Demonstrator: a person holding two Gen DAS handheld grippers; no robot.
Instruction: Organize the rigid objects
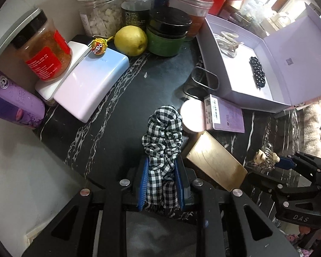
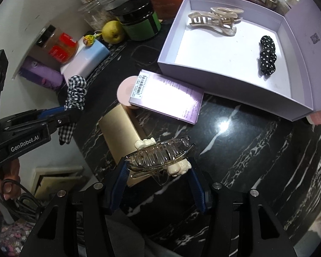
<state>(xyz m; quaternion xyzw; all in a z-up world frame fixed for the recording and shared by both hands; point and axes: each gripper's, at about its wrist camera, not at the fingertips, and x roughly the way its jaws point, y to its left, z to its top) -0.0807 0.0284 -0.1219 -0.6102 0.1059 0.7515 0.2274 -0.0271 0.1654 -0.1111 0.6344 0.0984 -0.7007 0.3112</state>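
Note:
My left gripper (image 1: 161, 167) is shut on a black-and-white checked scrunchie (image 1: 163, 132), which stands up between the blue pads above the dark marble counter. From the right wrist view the same scrunchie (image 2: 76, 94) hangs in the left gripper (image 2: 71, 111) at the left. My right gripper (image 2: 158, 167) is shut on a clear hair claw clip (image 2: 158, 156) with cream beads, held crosswise between its pads. In the left wrist view that clip (image 1: 264, 158) shows at the right. The open lilac box (image 2: 169, 64) holds a beige claw clip (image 2: 216, 20) and a black dotted scrunchie (image 2: 267, 56).
A lilac flat carton (image 2: 167, 97), a pink round lid (image 2: 124, 91) and a gold box (image 2: 119, 126) lie in front of the big box. Jars (image 1: 42, 45), a yellow pear (image 1: 130, 40), a pale blue case (image 1: 92, 85) and a purple pack (image 1: 15, 100) crowd the back left.

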